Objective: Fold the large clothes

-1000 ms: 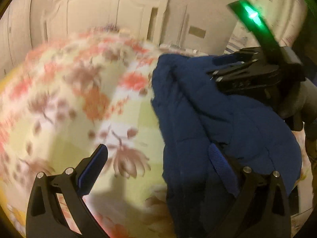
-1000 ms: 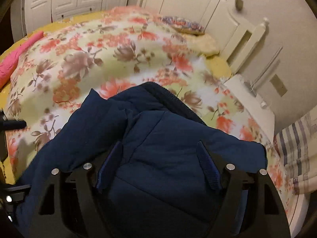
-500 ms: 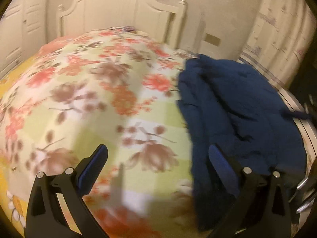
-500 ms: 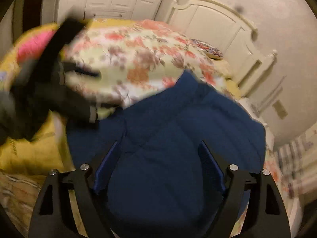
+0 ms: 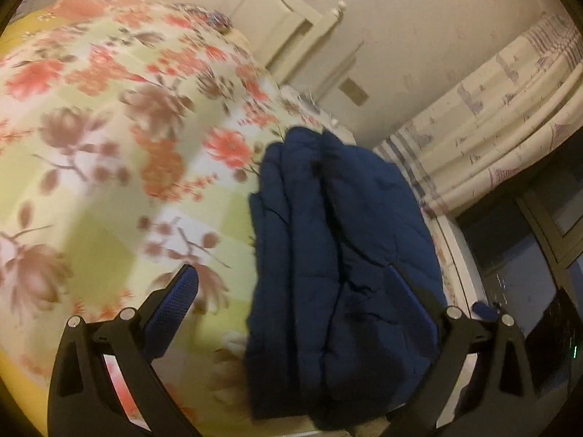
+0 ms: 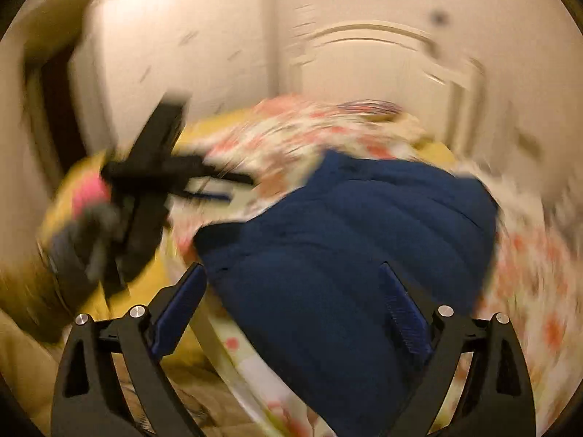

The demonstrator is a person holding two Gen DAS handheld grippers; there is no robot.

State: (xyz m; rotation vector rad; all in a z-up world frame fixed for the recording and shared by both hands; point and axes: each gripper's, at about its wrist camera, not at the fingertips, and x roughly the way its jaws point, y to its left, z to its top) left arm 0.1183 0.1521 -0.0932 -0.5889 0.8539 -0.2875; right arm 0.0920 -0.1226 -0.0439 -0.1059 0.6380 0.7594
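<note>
Near the bed's right edge, the folded blue jacket lies released, both the right gripper, jaws just widened, and the left gripper open and empty.

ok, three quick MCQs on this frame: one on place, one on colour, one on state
1. Where does the jacket lie?
A. on the floor
B. on the bed near its edge
C. on a hanger

2. What colour is the jacket?
A. navy blue
B. pink
C. white

3. How do the right gripper's jaws stand?
A. shut on the jacket
B. shut on nothing
C. open

Key: 1 B, it rests on the floral cover by the bed's edge. 2 A, dark blue quilted fabric in both views. 3 C, the fingers stand wide apart, having just been opening, and do not press the jacket.
</note>
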